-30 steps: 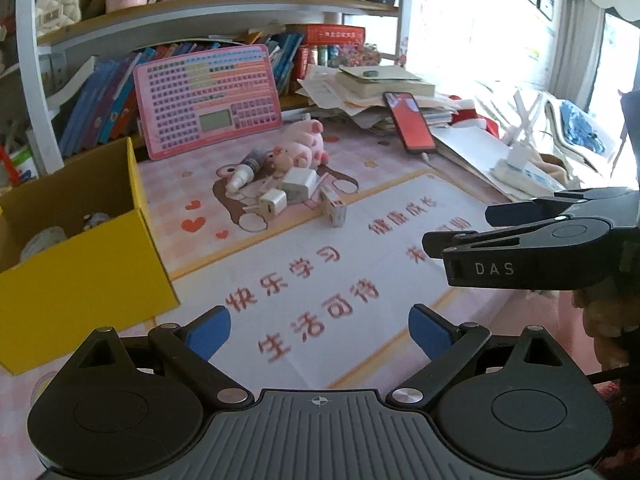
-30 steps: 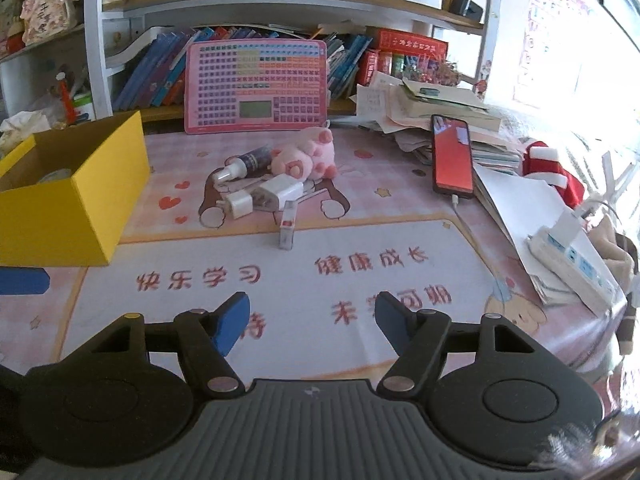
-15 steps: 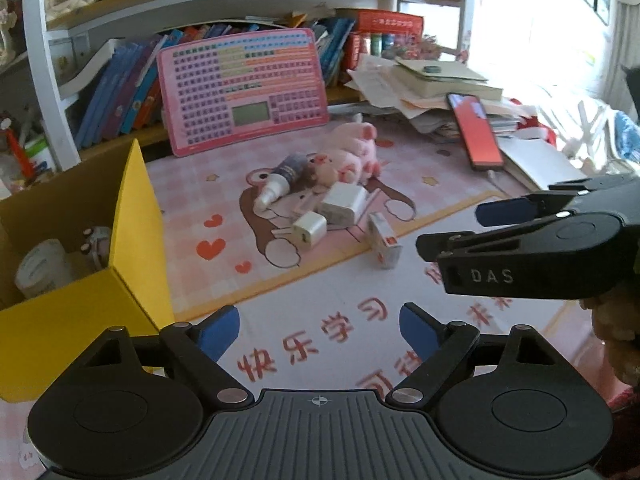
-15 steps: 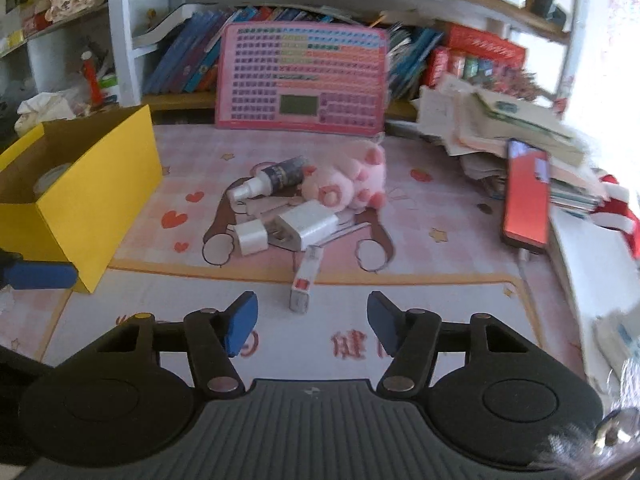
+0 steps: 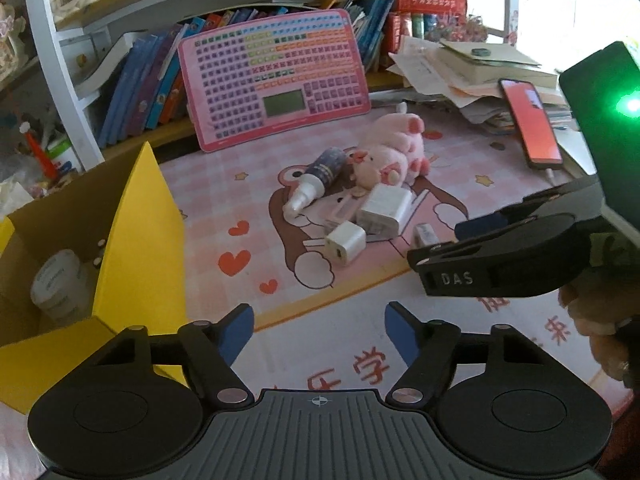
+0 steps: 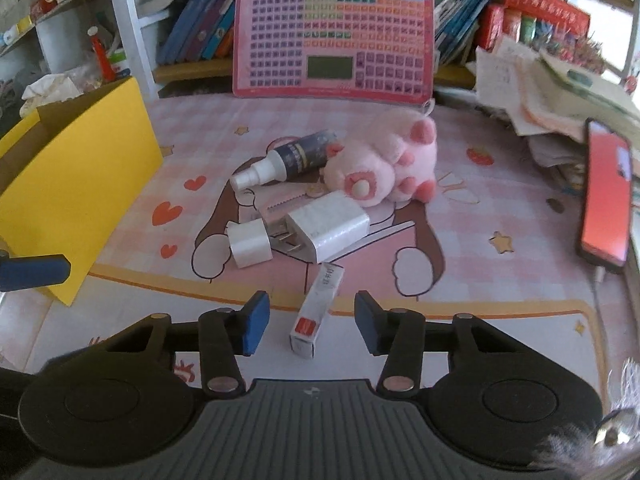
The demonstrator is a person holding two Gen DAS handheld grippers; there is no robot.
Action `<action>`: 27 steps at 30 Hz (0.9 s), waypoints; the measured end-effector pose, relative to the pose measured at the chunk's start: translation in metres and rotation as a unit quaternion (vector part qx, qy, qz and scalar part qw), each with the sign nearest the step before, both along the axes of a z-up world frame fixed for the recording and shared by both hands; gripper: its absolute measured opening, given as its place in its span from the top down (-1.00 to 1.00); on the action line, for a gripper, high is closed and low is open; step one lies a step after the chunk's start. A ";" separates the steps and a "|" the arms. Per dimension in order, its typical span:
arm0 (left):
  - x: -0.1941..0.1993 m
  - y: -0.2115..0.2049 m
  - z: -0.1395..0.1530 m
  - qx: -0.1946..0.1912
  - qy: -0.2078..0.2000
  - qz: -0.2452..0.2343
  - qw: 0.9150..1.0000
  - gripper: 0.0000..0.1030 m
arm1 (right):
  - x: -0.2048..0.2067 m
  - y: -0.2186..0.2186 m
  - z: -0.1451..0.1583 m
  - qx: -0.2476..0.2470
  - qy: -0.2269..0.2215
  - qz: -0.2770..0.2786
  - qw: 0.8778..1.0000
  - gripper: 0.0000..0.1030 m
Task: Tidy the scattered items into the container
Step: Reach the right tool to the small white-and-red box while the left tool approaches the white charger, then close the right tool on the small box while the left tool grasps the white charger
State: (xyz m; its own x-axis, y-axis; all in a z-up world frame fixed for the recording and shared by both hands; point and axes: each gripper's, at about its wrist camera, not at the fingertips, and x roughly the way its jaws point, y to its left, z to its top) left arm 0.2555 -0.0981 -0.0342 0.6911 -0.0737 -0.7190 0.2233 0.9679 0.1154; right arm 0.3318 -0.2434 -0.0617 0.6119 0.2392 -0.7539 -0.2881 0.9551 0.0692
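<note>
Five loose items lie clustered on the pink mat (image 6: 500, 184): one spray bottle (image 6: 286, 160), one pink plush pig (image 6: 384, 166), two white chargers, a small one (image 6: 250, 242) and a large one (image 6: 326, 226), and one slim carton (image 6: 318, 312). One yellow box (image 5: 136, 236) stands to their left, a white tub (image 5: 58, 282) inside. The right gripper (image 6: 308, 322) has been closing, its fingers flanking the carton without touching. The left gripper (image 5: 319, 334) has also been closing, spread over bare mat.
</note>
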 end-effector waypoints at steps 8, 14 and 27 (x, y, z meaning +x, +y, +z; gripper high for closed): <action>0.039 -0.017 -0.009 -0.003 0.005 0.000 1.000 -0.39 | 0.013 -0.020 -0.013 0.003 0.023 0.013 1.000 0.73; 0.075 -0.032 -0.023 -0.013 0.011 -0.008 1.000 -0.23 | 0.003 -0.048 -0.007 -0.008 0.020 0.014 1.000 0.73; 0.104 -0.039 -0.053 -0.015 0.042 0.013 0.999 0.18 | -0.003 -0.068 -0.009 -0.012 0.027 0.018 0.999 0.73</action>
State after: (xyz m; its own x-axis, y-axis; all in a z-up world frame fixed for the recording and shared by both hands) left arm 0.3598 -0.1370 -0.0872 0.6301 -0.0788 -0.7725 0.2064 0.9760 0.0688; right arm 0.3285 -0.3110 -0.0707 0.5616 0.2412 -0.7915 -0.3188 0.9458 0.0621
